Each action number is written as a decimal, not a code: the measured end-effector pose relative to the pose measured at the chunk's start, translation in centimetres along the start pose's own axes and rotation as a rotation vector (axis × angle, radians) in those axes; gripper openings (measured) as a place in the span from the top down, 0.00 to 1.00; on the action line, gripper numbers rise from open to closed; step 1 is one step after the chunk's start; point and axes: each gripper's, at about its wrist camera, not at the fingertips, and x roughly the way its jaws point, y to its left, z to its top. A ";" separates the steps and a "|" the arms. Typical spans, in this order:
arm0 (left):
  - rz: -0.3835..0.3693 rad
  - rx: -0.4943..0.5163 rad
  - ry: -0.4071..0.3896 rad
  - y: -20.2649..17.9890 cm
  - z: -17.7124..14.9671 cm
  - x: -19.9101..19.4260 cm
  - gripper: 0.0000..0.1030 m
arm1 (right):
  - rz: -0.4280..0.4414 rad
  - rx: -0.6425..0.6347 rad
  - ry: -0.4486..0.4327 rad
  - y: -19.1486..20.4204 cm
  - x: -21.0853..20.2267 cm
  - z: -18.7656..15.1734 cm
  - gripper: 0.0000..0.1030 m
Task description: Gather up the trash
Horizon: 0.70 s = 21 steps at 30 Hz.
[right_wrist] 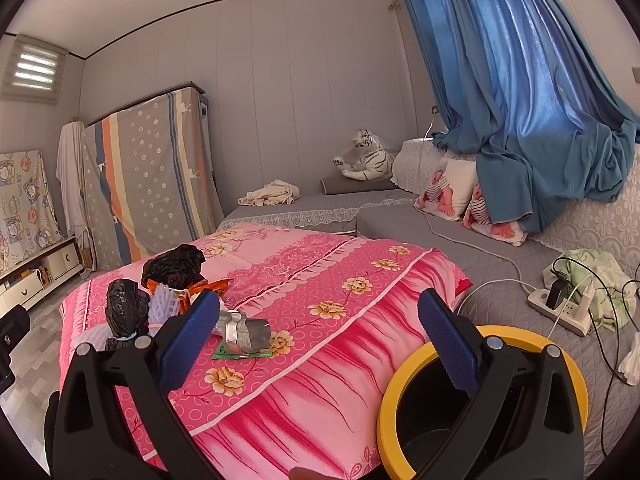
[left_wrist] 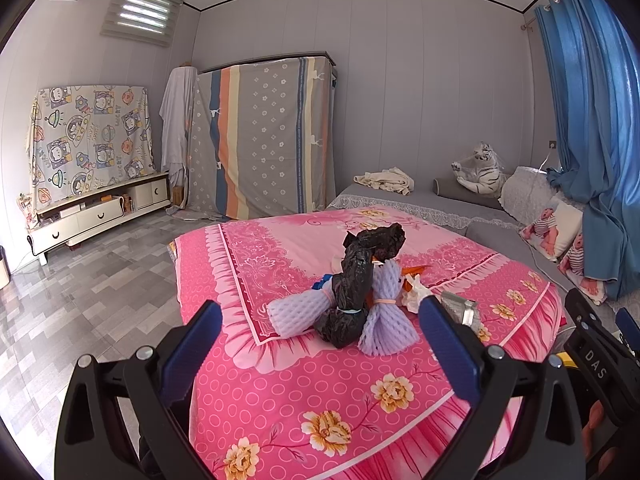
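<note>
A pink flowered quilt (left_wrist: 304, 384) is covering the near end of the bed in this grey-walled bedroom, and the trash is sitting in a loose heap on top of it: a knotted black bag (left_wrist: 352, 296) is leaning over two purple foam nets (left_wrist: 384, 320), with orange scraps and crumpled white paper tucked behind, a second black bag (right_wrist: 173, 266) lying further back, and a silver foil wrapper (right_wrist: 244, 330) resting on a green packet slightly apart on the right. The yellow-rimmed bin (right_wrist: 404, 384) is waiting just off the quilt's edge, under the right claw (right_wrist: 320, 332), whose blue pads are spread wide with nothing between them. The left claw (left_wrist: 322, 344) is likewise gaping and empty, framing the heap from short of it. To my eye, the sensible move is taking the top black bag first, pinching its banded neck rather than the slippery belly, so the nets beneath are not getting dragged along. The soft quilt is likely giving under pressure, so closing from the sides looks safer than pushing down.
</note>
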 end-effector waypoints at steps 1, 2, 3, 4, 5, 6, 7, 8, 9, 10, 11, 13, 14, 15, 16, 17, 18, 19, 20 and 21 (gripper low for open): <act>0.000 0.000 0.001 0.0 0.0 0.0 0.08 | 0.001 0.001 0.001 0.0 0.0 0.0 0.08; 0.000 0.000 0.002 0.0 0.0 0.0 0.08 | 0.000 0.001 0.001 0.0 -0.1 -0.1 0.08; 0.000 0.000 0.002 0.1 0.1 0.0 0.08 | 0.000 0.000 0.001 0.0 -0.1 -0.2 0.08; -0.001 0.000 0.002 0.0 0.0 0.0 0.08 | -0.001 -0.001 0.002 0.1 0.0 -0.1 0.08; -0.001 0.000 0.002 -0.1 -0.1 -0.1 0.08 | -0.001 0.000 0.002 0.0 0.0 -0.1 0.08; 0.000 0.001 0.002 -0.1 -0.1 -0.1 0.08 | 0.000 0.001 0.002 0.0 -0.1 -0.1 0.08; 0.000 0.000 0.002 -0.1 -0.1 -0.1 0.08 | 0.000 0.002 0.002 0.0 0.0 -0.1 0.08; -0.002 0.000 0.003 -0.1 -0.1 -0.1 0.08 | -0.001 0.001 0.001 0.0 -0.1 -0.1 0.08; -0.002 0.000 0.004 -0.1 -0.1 -0.1 0.08 | -0.002 0.000 0.000 0.0 -0.1 -0.1 0.08; -0.001 0.001 0.005 -0.1 -0.1 -0.1 0.08 | -0.002 0.001 0.001 0.1 0.0 -0.2 0.08; -0.001 0.001 0.006 -0.2 -0.2 -0.2 0.08 | -0.002 0.001 0.002 0.1 0.0 -0.2 0.08; -0.001 0.002 0.008 -0.2 -0.2 -0.4 0.08 | -0.002 0.001 0.002 0.1 0.0 -0.2 0.08; -0.001 0.003 0.008 -0.3 -0.2 -0.5 0.08 | -0.002 0.001 0.001 0.1 0.0 -0.2 0.08; -0.001 0.003 0.008 -0.2 -0.2 -0.4 0.08 | -0.003 0.001 0.001 0.1 -0.1 -0.2 0.08; -0.002 0.003 0.008 -0.3 -0.2 -0.4 0.08 | -0.002 0.001 0.001 0.1 0.0 -0.2 0.08; -0.002 0.003 0.009 -0.3 -0.2 -0.5 0.08 | -0.002 0.001 0.001 0.1 0.0 -0.1 0.08; -0.001 0.002 0.009 -0.3 -0.2 -0.4 0.08 | -0.002 0.001 0.001 0.1 0.0 -0.2 0.08; -0.001 0.003 0.009 -0.3 -0.2 -0.4 0.08 | -0.002 0.001 0.002 0.1 0.0 -0.1 0.08; -0.002 0.002 0.010 -0.3 -0.2 -0.5 0.08 | -0.002 0.001 0.002 0.0 0.0 -0.2 0.08; -0.002 0.003 0.009 -0.3 -0.2 -0.4 0.08 | -0.002 0.001 0.002 0.0 0.0 -0.1 0.08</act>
